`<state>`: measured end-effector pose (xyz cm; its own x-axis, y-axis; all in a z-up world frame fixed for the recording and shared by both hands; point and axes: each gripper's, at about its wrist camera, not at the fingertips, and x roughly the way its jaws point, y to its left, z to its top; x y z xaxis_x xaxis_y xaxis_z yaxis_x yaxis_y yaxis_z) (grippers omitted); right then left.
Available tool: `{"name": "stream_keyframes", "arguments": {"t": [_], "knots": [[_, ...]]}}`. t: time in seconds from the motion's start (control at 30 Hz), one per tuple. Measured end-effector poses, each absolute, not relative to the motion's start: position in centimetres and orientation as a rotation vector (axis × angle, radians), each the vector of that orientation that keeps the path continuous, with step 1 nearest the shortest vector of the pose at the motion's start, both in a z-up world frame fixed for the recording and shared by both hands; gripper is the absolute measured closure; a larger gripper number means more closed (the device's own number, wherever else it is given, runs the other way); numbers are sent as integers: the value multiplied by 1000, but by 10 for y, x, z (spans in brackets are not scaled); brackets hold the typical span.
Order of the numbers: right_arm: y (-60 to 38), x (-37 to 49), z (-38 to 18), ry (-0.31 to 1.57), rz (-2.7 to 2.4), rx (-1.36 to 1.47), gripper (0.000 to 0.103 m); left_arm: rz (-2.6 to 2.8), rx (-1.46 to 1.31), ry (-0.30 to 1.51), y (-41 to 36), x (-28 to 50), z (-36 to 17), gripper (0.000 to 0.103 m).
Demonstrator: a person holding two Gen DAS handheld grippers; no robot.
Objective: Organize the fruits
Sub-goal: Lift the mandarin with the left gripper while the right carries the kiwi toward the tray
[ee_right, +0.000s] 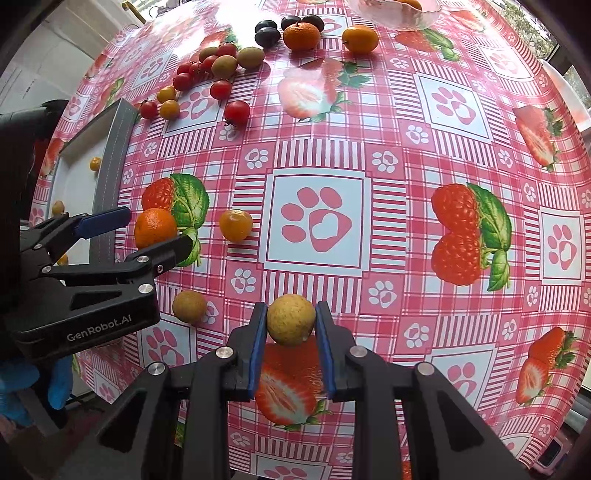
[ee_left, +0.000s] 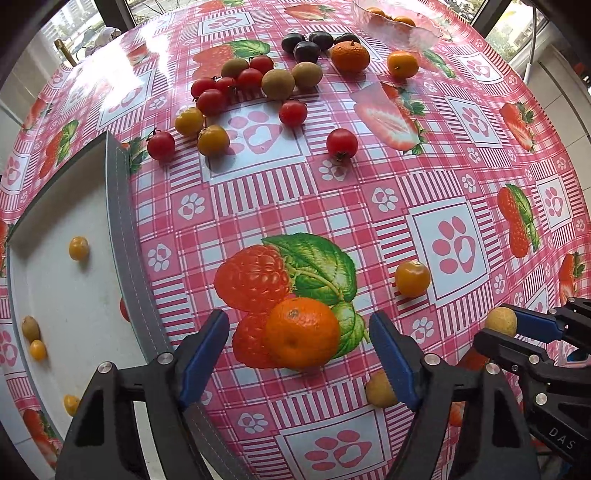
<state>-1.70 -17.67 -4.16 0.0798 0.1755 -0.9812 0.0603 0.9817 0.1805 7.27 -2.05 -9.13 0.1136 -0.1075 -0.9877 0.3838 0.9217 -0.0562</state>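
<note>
Pink checked oilcloth (ee_right: 388,155) printed with paws and strawberries covers the table. Nearest, our right gripper (ee_right: 291,325) is clamped on 1 pale round fruit (ee_right: 291,319), pinched across its middle between the blue pads (ee_right: 258,332). We judge it light and firm-skinned but apt to roll, so equator grips suit it.

Our left gripper (ee_left: 299,339) stands wide apart around 1 mandarin (ee_left: 302,333) resting on the cloth, neither pad touching it. We expect soft, loose peel: close gently across the widest part.

At 9 o'clock from the mandarin sits a white tray (ee_left: 122,221) holding several small fruits. At 2 o'clock lies 1 yellow tomato (ee_left: 412,278). Farther, at 12 o'clock, cherry tomatoes (ee_left: 210,101), kiwi berries (ee_left: 279,84) and dark plums (ee_left: 306,51) cluster before a glass bowl (ee_left: 424,31).
</note>
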Motion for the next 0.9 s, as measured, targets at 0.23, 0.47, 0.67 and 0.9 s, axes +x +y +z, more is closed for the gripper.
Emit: {"name": "stream_keyframes", "arguments": {"t": [0.23,0.47,0.67,0.9], "knots": [[-176,-17,-39,1489,87,190,75,-360,240,1417,-22,64,-95,62],[-170,-8,-34,1479,99,181,75,-377,129,1422,-1,63,-82,62],[-162,1,-22,1459,116,170,75,-390,92,1371,11,65,-56,62],[-142,15,-3,1423,169,127,75,-338,27,1315,41,69,-26,62]]}}
